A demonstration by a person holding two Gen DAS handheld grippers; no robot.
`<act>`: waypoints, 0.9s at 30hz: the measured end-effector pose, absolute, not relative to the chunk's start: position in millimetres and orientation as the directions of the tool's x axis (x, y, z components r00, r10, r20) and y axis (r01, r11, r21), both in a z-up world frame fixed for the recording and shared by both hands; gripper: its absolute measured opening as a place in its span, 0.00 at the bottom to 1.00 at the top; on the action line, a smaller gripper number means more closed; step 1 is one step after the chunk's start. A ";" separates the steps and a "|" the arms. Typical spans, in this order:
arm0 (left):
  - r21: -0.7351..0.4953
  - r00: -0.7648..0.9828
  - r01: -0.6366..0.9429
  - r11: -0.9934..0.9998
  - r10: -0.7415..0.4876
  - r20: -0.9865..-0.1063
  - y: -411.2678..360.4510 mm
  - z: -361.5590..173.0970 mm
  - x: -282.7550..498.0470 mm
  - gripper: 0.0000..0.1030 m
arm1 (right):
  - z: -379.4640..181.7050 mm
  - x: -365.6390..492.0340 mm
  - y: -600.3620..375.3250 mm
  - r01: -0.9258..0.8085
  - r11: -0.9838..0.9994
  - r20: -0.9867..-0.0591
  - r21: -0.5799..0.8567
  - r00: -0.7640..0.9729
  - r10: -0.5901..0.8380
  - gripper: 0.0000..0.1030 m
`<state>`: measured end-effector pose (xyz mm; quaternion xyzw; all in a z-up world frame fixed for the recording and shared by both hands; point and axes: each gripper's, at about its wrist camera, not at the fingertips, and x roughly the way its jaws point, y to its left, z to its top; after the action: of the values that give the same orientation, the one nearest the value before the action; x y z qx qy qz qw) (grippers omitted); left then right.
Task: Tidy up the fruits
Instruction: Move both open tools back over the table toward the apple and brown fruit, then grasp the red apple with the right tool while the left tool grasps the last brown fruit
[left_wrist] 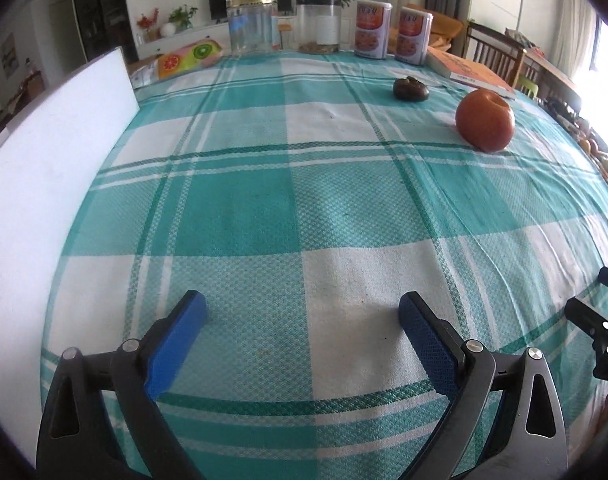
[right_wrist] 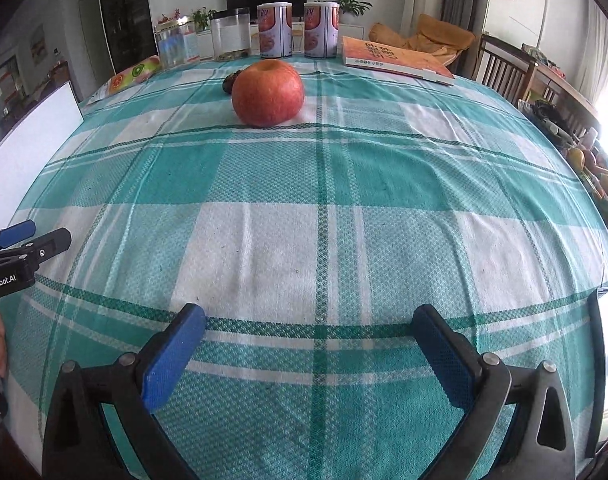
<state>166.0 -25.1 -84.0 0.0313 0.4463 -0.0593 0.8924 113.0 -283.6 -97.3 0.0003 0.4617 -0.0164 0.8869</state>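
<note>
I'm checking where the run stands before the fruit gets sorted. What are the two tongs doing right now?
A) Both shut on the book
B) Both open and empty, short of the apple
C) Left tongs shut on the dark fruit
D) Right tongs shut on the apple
B: the left tongs and right tongs gape over bare tablecloth, while the apple and dark fruit sit untouched farther off.
</note>
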 end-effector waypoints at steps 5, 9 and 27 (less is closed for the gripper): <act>0.006 0.590 0.130 0.992 -0.072 -0.804 -24.7 -85.1 167.4 0.99 | -97.8 112.9 -282.6 0.034 0.999 -0.819 -0.019 0.573 -0.035 1.00; 0.006 0.590 0.129 0.992 -0.072 -0.805 -24.4 -84.9 167.7 0.99 | -98.6 113.4 -284.5 0.033 0.999 -0.824 0.000 0.566 -0.018 1.00; 0.006 0.589 0.129 0.992 -0.072 -0.805 -24.5 -84.9 168.0 0.99 | -83.4 297.7 -258.1 -0.123 0.990 -0.767 0.073 0.627 0.135 0.99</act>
<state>168.0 -24.5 -84.9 0.0317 0.4498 -0.0565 0.8908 297.7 -258.1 -83.4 0.0068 0.4258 0.0714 0.9020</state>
